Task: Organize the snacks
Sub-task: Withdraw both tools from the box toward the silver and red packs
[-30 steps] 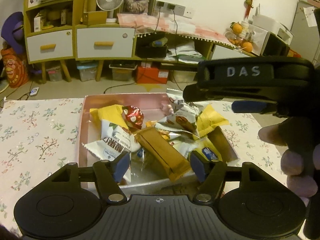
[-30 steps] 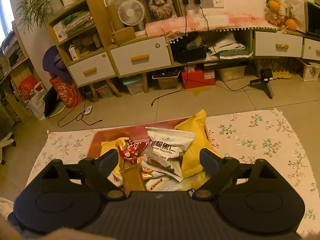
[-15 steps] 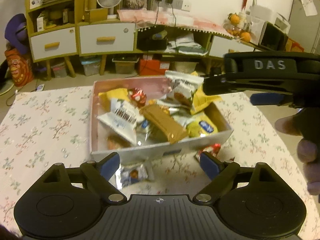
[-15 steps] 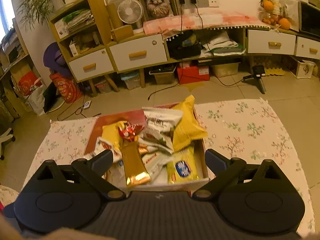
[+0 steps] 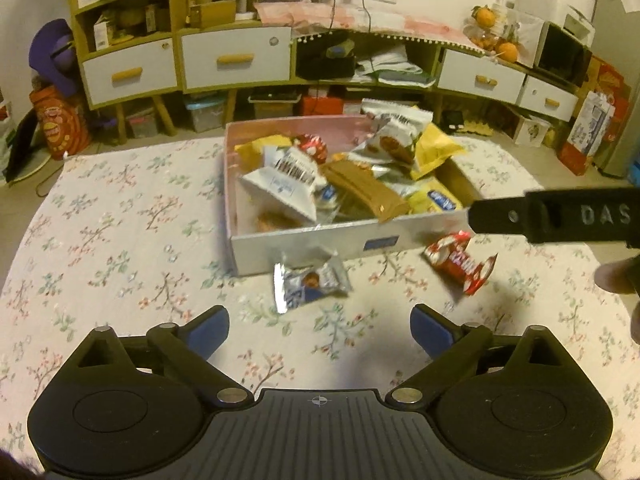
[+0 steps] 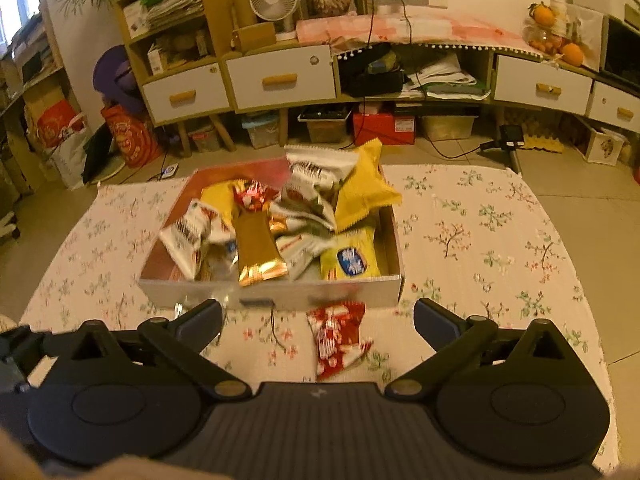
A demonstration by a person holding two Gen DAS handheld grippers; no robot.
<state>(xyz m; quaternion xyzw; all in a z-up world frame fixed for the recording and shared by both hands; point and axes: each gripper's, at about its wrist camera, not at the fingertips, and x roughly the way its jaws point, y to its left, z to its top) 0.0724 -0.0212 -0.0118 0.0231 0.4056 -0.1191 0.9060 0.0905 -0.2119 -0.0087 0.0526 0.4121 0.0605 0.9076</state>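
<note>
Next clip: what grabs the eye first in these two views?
An open box heaped with snack packets sits mid-table on a flowered cloth. Two packets lie outside it by its near wall: a silver one and a red one. Each hand-held gripper, left and right, is opening with nothing between its jaws.

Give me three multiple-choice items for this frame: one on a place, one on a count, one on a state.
1. Where does the red packet lie?
A. inside the box
B. on the cloth in front of the box
C. on the floor

2. How many packets lie on the cloth outside the box?
A. two
B. none
C. five

3. How do the left tongs stand?
A. clamped on a packet
B. jaws apart, nothing between
C. out of view

Answers: 1 B, it rests before the box's near wall. 2 A, the red one and a silver packet. 3 B, jaws opening, only floral cloth between them.
</note>
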